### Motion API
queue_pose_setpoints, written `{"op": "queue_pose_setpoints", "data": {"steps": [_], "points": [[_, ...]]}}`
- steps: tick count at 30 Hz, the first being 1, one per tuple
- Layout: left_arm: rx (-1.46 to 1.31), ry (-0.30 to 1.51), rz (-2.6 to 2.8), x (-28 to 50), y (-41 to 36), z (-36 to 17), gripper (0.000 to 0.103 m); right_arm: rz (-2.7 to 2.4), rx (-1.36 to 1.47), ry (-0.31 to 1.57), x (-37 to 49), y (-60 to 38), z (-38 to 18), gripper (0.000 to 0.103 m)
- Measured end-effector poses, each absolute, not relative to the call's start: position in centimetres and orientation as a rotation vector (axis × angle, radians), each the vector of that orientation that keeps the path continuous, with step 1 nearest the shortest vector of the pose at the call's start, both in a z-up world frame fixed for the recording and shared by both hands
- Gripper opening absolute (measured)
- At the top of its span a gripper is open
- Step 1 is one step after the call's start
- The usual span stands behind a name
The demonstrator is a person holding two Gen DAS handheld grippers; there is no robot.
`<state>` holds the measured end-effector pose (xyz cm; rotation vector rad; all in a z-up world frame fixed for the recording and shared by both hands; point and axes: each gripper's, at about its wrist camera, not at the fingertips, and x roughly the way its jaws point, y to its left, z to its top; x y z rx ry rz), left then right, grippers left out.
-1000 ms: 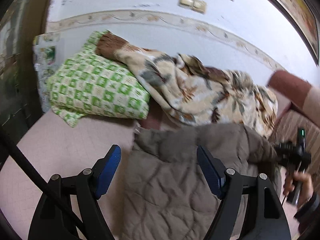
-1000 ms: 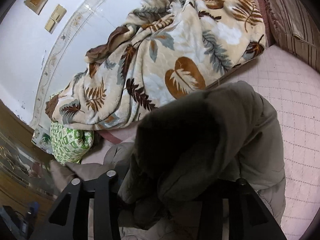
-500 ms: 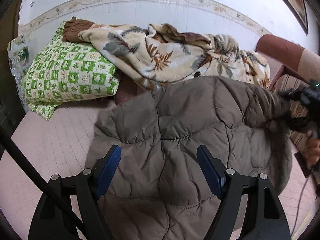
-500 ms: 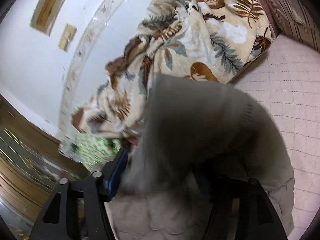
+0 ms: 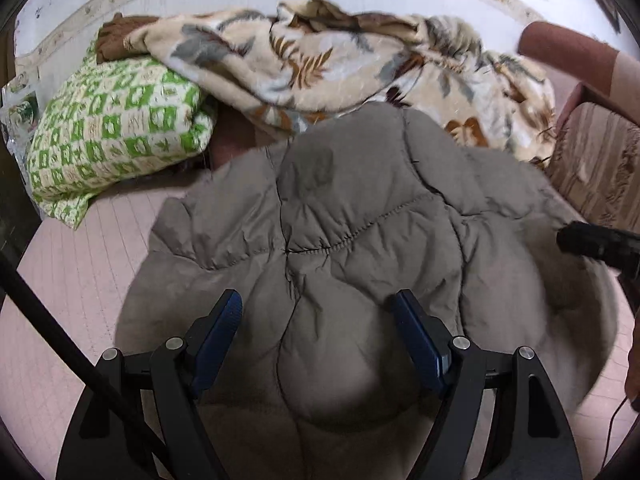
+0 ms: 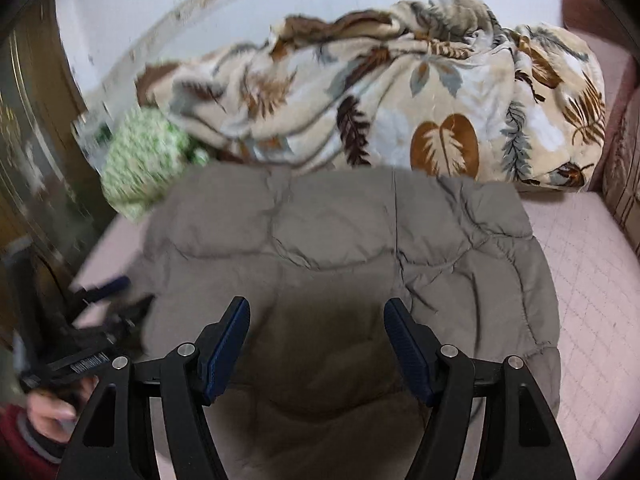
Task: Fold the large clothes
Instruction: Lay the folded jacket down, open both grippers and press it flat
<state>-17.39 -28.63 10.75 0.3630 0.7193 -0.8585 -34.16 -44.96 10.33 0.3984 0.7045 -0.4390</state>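
Beneath two open tongs [image 5: 318, 320] [image 6: 316, 330] lies one jacket [image 5: 360, 220].

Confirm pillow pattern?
Green-and-cream checked pillow, clearest in the left wrist view.

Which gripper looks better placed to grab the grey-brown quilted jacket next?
Marginally the right gripper: it hangs open over the grey-brown quilted jacket, near its free right edge. The left gripper, also open, sits mid-panel.
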Motion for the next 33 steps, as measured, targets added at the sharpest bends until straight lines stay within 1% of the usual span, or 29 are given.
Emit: {"op": "queue_pose_setpoints", "data": {"steps": [1, 3, 5, 7, 10, 15, 21, 25, 29, 33], "points": [[0.364, 0.737, -0.847, -16.8, -29.0, 10.3, 0.078, -0.453, 0.385, 0.726, -33.8, -45.2, 9.6, 0.074], [0.350, 0.778, -0.825, -15.6, -29.4, 9.5, 0.083, -0.487, 0.366, 0.775, -33.2, -46.0, 8.0, 0.074], [0.333, 0.814, -0.807, -14.4, -29.7, 8.7, 0.084, -0.515, 0.346, 0.805, -32.8, -46.8, 6.9, 0.075], [0.333, 0.842, -0.786, -13.2, -30.3, 7.8, 0.088, -0.517, 0.369, 0.830, -32.4, -48.1, 5.7, 0.078], [0.346, 0.852, -0.777, -12.4, -31.1, 6.8, 0.093, -0.502, 0.403, 0.873, -31.7, -49.6, 4.0, 0.083], [0.338, 0.820, -0.755, -11.5, -32.2, 5.3, 0.101, -0.491, 0.448, 0.873, -31.1, -50.9, 2.1, 0.088], [0.359, 0.859, -0.713, -10.9, -32.8, 4.7, 0.103, -0.547, 0.424, 0.889, -30.9, -50.6, 2.2, 0.089], [0.286, 0.860, -0.739, -13.4, -28.7, 7.4, 0.102, -0.586, 0.405, 0.806, -34.7, -47.2, 5.6, 0.089], [0.234, 0.778, -0.784, -17.8, -22.3, 10.0, 0.102, -0.541, 0.382, 0.662, -40.7, -41.6, 9.3, 0.090], [0.226, 0.758, -0.750, -21.0, -16.7, 10.6, 0.102, -0.547, 0.420, 0.638, -45.2, -36.9, 9.7, 0.090]]}}
